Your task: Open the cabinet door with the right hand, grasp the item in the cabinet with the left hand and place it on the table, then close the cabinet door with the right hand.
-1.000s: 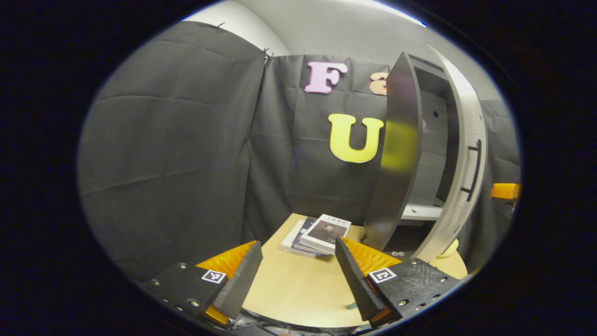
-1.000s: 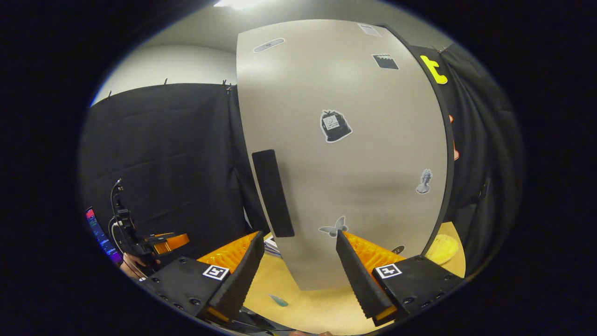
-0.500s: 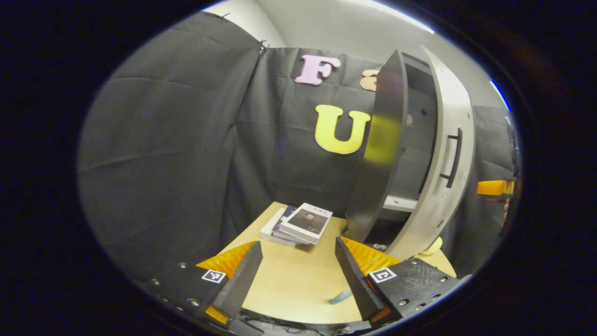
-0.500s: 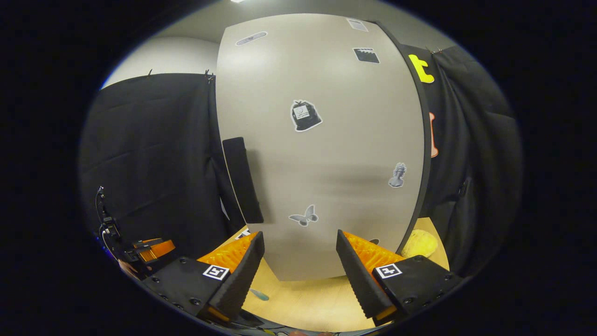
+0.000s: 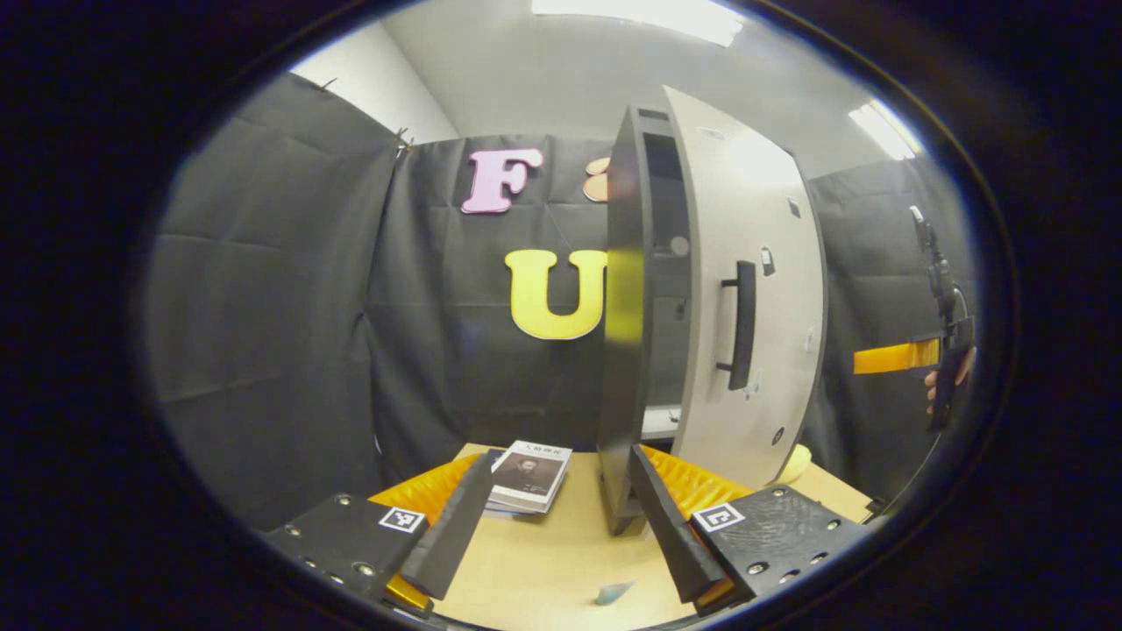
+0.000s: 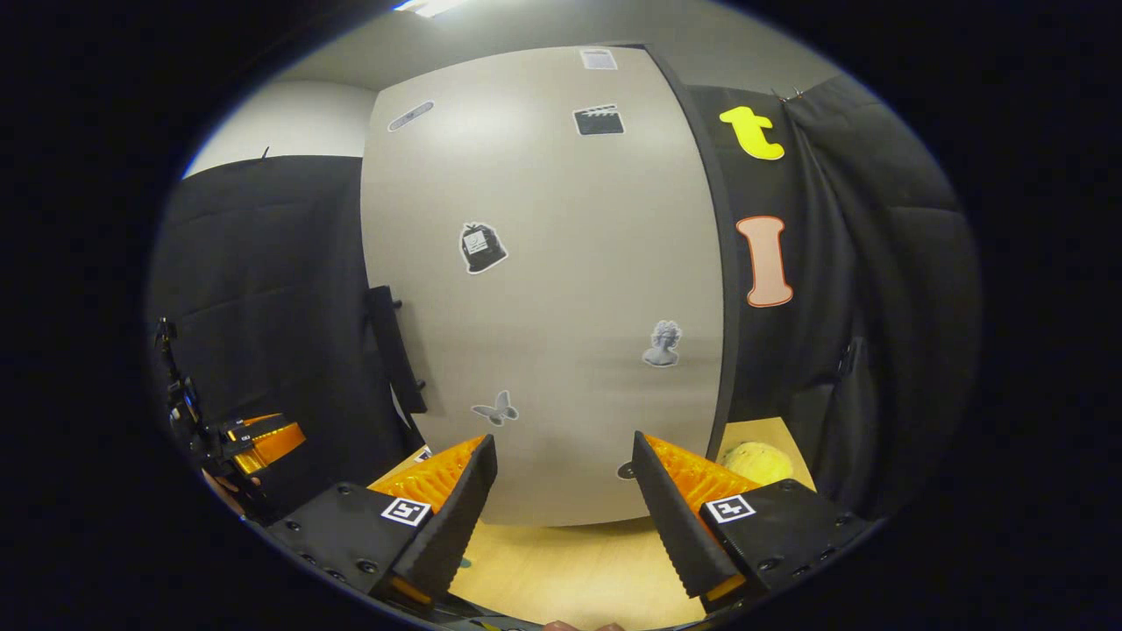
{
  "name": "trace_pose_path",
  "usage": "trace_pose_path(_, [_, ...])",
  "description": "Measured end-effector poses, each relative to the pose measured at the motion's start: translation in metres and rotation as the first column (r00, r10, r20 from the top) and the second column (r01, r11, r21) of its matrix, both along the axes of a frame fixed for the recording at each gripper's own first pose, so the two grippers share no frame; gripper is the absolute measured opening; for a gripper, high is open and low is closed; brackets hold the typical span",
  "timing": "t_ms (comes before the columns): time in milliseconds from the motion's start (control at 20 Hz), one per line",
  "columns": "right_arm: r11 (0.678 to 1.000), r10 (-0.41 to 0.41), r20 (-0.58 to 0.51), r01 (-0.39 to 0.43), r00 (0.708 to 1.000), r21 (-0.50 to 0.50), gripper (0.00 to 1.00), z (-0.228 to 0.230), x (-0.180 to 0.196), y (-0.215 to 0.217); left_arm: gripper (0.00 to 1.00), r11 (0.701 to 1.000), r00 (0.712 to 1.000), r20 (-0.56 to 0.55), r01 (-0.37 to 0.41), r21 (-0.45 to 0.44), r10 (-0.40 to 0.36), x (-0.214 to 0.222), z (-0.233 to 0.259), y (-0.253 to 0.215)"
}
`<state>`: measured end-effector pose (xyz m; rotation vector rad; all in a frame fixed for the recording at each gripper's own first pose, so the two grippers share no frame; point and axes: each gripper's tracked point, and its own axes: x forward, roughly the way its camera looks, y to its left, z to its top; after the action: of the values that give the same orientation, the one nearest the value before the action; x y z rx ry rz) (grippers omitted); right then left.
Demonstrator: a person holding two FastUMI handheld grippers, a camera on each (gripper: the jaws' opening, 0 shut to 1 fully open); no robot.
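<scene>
One cabinet (image 5: 627,350) stands on one table (image 5: 543,561), with one door (image 5: 745,307) bearing one bar handle (image 5: 741,324). In the left gripper view the left claw (image 5: 561,526) is spread wide with nothing between its fingers, hanging above the near part of the table. Just ahead of its left finger lies a stack of books (image 5: 530,473), at least two, flat on the tabletop and outside the cabinet. The cabinet's dark side panel rises directly ahead of the claw's right finger, and the door beyond it stands ajar at a narrow angle, leaving a slim gap through which one pale shelf edge (image 5: 656,422) shows. One small bluish scrap (image 5: 614,592) lies on the table between the fingers, near the front edge. Bare tabletop stretches between the books and the claw.

In the right gripper view the right claw (image 6: 565,517) is also spread apart and holds nothing. The door (image 6: 548,289) faces it squarely, close ahead of the fingertips; whether they touch it I cannot tell. The handle (image 6: 396,350) sits at the door's left edge, up and left of the left finger. Six stickers are visible on the door. One yellow round thing (image 6: 756,460) rests on the table just beyond the right finger, beside the door's right edge. The other claw (image 6: 259,438) shows far left, well apart.
</scene>
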<state>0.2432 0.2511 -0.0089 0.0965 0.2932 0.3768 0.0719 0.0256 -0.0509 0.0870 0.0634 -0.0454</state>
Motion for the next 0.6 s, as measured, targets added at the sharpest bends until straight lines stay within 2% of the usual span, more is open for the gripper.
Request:
trace_pose_path(150, [0.999,-0.034,0.001,0.034,0.999,0.02,0.98,-0.004,0.0,-0.04,0.94,1.0,1.0,0.008,-0.022,-0.016,0.022,0.01,0.004,-0.041])
trace_pose_path(300, [0.997,-0.078,-0.012,0.078,0.997,0.012,0.98,-0.016,0.002,-0.083,0.94,0.994,1.0,0.013,0.002,-0.111,-0.001,0.016,0.007,-0.076])
trace_pose_path(400, [0.994,-0.109,-0.021,0.109,0.994,0.006,0.98,-0.022,0.004,-0.11,0.94,0.991,0.999,0.031,-0.016,-0.133,0.02,0.016,0.018,-0.076])
trace_pose_path(600, [0.987,-0.152,-0.022,0.153,0.988,0.038,0.98,-0.024,0.013,-0.145,0.93,0.992,0.994,0.068,-0.074,-0.101,0.081,0.015,0.038,-0.064])
